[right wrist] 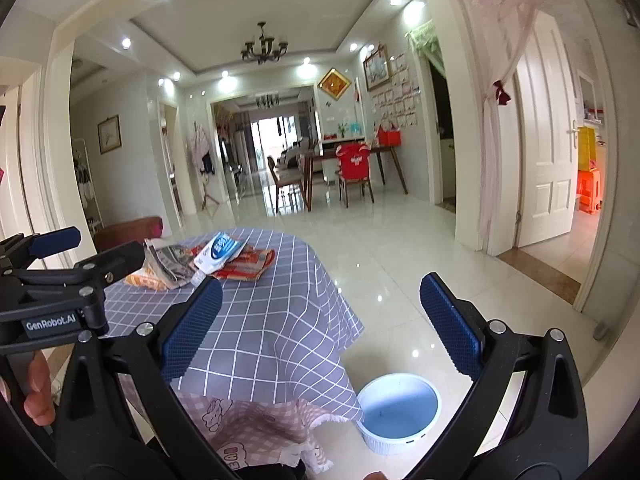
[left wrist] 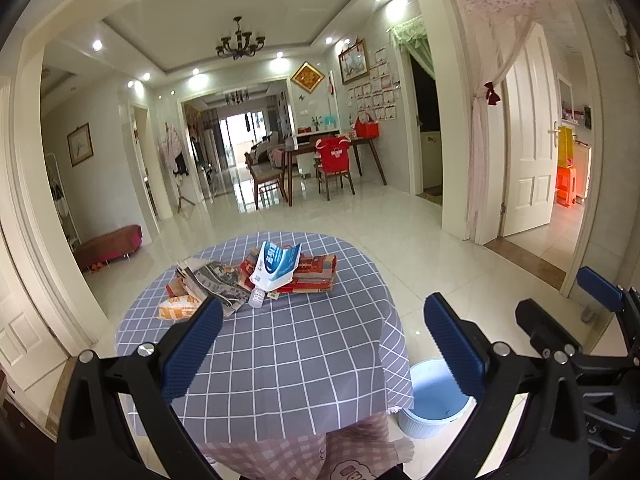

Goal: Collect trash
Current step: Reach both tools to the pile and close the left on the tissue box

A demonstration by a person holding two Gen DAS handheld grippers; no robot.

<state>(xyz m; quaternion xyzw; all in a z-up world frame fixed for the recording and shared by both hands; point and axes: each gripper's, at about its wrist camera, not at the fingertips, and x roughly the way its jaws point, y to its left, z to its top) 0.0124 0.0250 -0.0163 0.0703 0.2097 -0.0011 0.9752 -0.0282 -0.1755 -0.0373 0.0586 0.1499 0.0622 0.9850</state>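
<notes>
Checked cloth tablecloth (left wrist: 288,344), glossy floor (left wrist: 400,216)

Glossy white tile floor (left wrist: 360,216), recessed ceiling spots lit; dark chandelier (left wrist: 239,40), wooden dining table (left wrist: 332,148) with chairs, white panel door (left wrist: 528,140) ajar, framed pictures on pale walls

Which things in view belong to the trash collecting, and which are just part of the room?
Part of the job:
- blue and white pouch
- red wrappers
- newspaper
- orange wrappers
- small clear bottle
- blue bin on the floor
- left tool and right tool, both open and empty

Just around:
- checked tablecloth
- dining table and chairs
- chandelier
</notes>
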